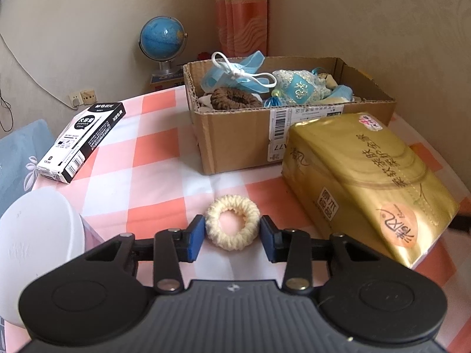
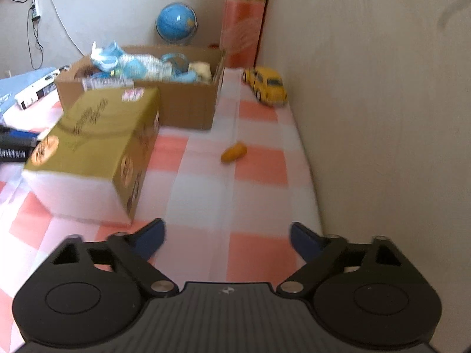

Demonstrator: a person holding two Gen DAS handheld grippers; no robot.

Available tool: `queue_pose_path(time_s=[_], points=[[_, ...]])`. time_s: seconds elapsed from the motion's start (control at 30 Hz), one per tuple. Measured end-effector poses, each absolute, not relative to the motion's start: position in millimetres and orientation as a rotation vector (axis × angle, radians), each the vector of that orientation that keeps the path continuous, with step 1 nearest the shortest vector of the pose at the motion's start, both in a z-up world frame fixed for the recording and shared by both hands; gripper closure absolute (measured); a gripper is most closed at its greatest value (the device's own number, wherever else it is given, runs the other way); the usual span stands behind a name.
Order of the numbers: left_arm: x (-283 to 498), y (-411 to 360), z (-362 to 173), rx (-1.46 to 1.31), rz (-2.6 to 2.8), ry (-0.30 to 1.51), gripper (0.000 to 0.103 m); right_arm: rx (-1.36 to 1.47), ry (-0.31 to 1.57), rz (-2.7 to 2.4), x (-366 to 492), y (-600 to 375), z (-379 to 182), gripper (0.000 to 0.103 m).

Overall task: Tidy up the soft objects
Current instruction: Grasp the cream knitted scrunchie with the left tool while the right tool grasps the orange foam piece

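Note:
A cream knitted hair tie [image 1: 232, 203] lies flat on the checked tablecloth, right in front of the left wrist camera. My left gripper [image 1: 232, 227] straddles it, and its blue pads [image 1: 196, 235] touch the ring on both sides. Behind it stands an open cardboard box [image 1: 235, 144] holding a brown hair tie [image 1: 235, 98], blue face masks [image 1: 235, 73] and other soft items. My right gripper [image 2: 226, 235] hangs open over bare tablecloth with nothing between its fingers. A small orange object [image 2: 234, 152] lies further ahead of it.
A gold tissue pack [image 1: 368, 182] sits right of the left gripper, against the box. A black-and-white carton [image 1: 82, 141] and a white bowl [image 1: 41, 229] are at the left. A globe [image 1: 162, 38] stands behind. A yellow toy car [image 2: 266, 86] rests by the wall.

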State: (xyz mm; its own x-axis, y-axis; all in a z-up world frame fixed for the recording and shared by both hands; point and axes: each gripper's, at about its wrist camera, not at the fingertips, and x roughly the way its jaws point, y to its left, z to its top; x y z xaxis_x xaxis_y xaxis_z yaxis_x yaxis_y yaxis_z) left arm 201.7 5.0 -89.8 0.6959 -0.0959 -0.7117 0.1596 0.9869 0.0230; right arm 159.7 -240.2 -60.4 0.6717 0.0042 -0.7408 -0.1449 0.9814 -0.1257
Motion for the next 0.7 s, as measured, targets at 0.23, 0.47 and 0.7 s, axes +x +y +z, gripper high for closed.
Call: queue_pose_path(time_s=[0.23,0.47,0.7], points=[[201.5,4.4,-90.1,0.084,-0.149,0.790,0.063,-0.240,0.804,0.071,189.3,-240.7,-56.9,0.036],[201.8,5.5,-90.2,0.072,-0.151,0.793,0.063,-0.275,0.813,0.032,214.3,-238.4,-73.6,0.044],[204.0,7.4,-89.8,0.058,-0.155,0.796,0.063,-0.272,0.802,0.039,223.7,-239.5,-75.1,0.044]])
